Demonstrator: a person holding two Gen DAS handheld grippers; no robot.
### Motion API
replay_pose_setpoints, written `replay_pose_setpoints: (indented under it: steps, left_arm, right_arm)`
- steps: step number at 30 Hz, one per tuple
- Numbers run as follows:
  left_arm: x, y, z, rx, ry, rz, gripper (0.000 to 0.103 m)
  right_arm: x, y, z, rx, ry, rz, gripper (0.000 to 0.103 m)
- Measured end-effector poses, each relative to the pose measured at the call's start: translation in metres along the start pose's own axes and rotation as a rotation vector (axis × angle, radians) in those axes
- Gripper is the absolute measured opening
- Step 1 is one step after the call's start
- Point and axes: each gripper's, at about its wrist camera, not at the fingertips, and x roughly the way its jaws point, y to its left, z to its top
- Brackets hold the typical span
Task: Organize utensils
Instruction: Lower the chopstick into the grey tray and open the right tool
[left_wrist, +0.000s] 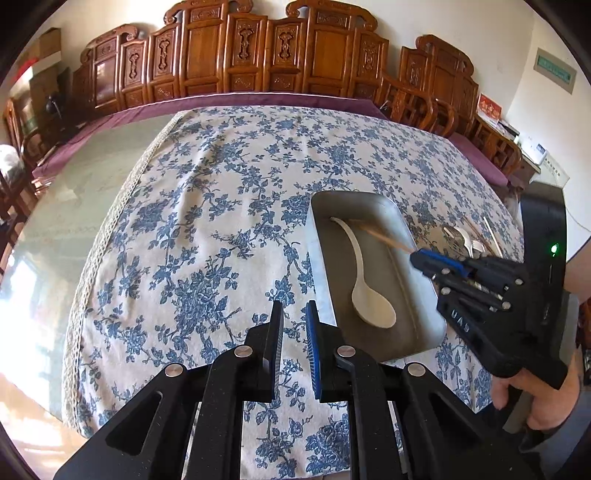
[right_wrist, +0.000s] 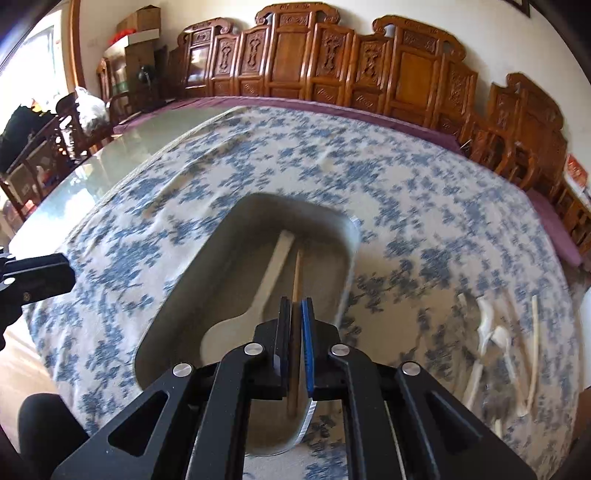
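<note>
A grey metal tray (left_wrist: 417, 321) lies on the blue-flowered tablecloth and holds a white spoon (left_wrist: 369, 299). My right gripper (left_wrist: 419, 256) is shut on a wooden chopstick (left_wrist: 384, 238) and holds it slanting over the tray. In the right wrist view the chopstick (right_wrist: 296, 280) runs forward between the closed fingers (right_wrist: 296, 306), above the tray (right_wrist: 207, 258) and beside the spoon (right_wrist: 258, 295). My left gripper (left_wrist: 294, 308) is open and empty, just left of the tray's near end.
Several loose utensils (right_wrist: 495, 343), metal spoons (left_wrist: 458, 236) and chopsticks among them, lie on the cloth right of the tray. Bare glass tabletop (left_wrist: 74, 192) lies left of the cloth. Carved wooden chairs (left_wrist: 258, 55) line the table's far side.
</note>
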Motion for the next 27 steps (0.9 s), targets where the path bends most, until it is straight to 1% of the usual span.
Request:
replay_pose_setpoints:
  steps: [3,4,5,7,12,15,16,18,20,21,22,27]
  left_arm:
    - [-0.001,0.002,0.0,-0.004,-0.005,-0.006,0.011]
    - [-0.001,0.002,0.0,-0.005,-0.007,-0.008,0.011]
    - [-0.002,0.002,0.0,-0.005,-0.009,-0.009,0.011]
    - [-0.003,0.001,0.0,-0.002,-0.013,-0.011,0.011]
    - [-0.008,-0.005,-0.001,0.015,-0.027,-0.003,0.011]
    - [-0.012,-0.011,-0.002,0.023,-0.038,-0.001,0.013]
    - [-0.013,-0.014,-0.001,0.026,-0.043,0.002,0.017]
    - [-0.016,-0.019,-0.001,0.033,-0.055,0.007,0.021]
    - [-0.017,-0.028,0.0,0.042,-0.06,0.002,0.023]
    - [-0.017,-0.031,0.0,0.045,-0.06,0.001,0.027]
    - [-0.017,-0.037,0.001,0.048,-0.062,-0.001,0.034]
    - [-0.012,-0.063,0.004,0.071,-0.061,-0.013,0.05]
  right_arm:
    - [0.003,0.003,-0.003,0.015,0.02,0.038,0.01]
    - [0.003,0.003,-0.004,0.023,0.024,0.054,0.014]
    - [0.002,0.003,-0.005,0.031,0.022,0.075,0.023]
    - [-0.002,0.003,-0.005,0.039,0.013,0.093,0.03]
    - [-0.016,-0.002,-0.005,0.047,-0.014,0.142,0.03]
    - [-0.035,-0.011,-0.009,0.037,-0.044,0.162,0.03]
    - [-0.04,-0.014,-0.01,0.031,-0.051,0.163,0.03]
    - [-0.053,-0.021,-0.015,0.014,-0.066,0.163,0.03]
    - [-0.067,-0.034,-0.022,0.003,-0.08,0.161,0.03]
    - [-0.072,-0.04,-0.025,0.002,-0.085,0.161,0.03]
    - [-0.079,-0.05,-0.029,0.005,-0.091,0.159,0.03]
    - [-0.102,-0.1,-0.048,0.041,-0.109,0.122,0.03]
